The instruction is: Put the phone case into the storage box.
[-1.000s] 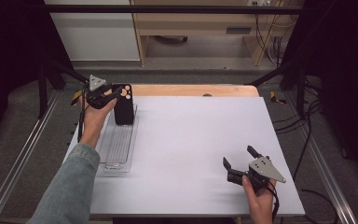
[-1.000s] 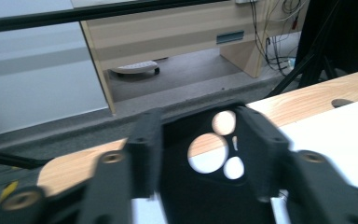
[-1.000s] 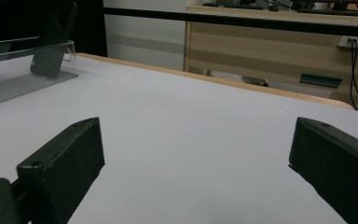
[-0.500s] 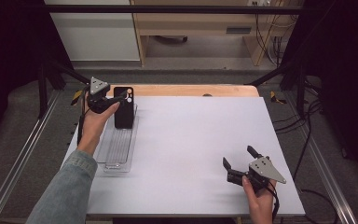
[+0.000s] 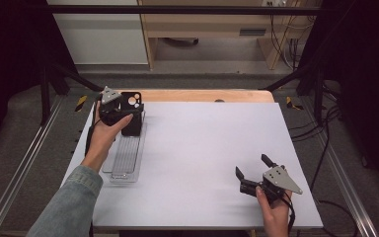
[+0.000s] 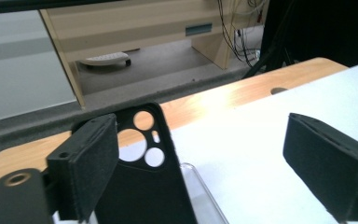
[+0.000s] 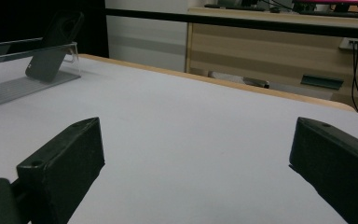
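One phone case (image 5: 133, 112), black with round camera cutouts, is standing propped in one clear tray (image 5: 124, 158) at the far left of the white table (image 5: 202, 148). The case is leaning at the tray's far end; the rest of the tray, a ribbed floor, is holding nothing else. Two grippers are working at the table. The left gripper (image 5: 121, 112) is sitting just beside the case, at its left edge; its jaws have just been opening and are now standing wide, with one jaw overlapping the case's left edge in the left gripper view (image 6: 140, 186) and nothing clamped between the pads. The right gripper (image 5: 254, 177) is resting near the table's front right, well apart from the tray, with its jaws spread wide over bare table and gripping nothing.
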A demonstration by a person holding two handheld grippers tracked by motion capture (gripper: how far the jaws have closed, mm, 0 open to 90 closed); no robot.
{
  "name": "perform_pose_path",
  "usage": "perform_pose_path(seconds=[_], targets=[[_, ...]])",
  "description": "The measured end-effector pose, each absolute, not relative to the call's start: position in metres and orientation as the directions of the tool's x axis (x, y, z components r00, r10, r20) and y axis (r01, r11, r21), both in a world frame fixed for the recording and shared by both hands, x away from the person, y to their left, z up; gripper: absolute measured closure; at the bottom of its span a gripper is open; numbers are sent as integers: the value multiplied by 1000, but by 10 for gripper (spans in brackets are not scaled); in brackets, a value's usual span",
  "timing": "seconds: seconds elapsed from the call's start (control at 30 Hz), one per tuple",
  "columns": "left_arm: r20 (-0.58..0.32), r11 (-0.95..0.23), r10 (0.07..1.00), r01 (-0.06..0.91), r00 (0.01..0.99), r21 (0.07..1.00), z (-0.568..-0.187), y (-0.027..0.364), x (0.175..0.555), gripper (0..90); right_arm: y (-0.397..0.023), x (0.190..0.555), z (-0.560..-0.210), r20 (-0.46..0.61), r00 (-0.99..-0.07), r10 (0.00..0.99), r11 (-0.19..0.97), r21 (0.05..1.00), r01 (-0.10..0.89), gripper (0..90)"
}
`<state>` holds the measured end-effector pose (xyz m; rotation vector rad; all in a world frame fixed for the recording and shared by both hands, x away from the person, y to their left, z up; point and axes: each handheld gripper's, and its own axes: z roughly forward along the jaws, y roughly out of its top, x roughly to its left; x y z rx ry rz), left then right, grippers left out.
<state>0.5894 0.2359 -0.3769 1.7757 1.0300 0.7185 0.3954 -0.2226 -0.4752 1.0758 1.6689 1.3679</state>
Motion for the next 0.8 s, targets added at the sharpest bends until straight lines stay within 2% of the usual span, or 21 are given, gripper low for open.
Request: perform_pose_path(seconds=[0.47,0.8], targets=[[48,-246,852,317,521,916,-374,217,582,67,-223,395,-474,-16,-397,918,85,984,158,33],[11,-198,855,306,519,931,-371,219,576,54,-224,395,-473,-14,-399,917,83,985,155,30]])
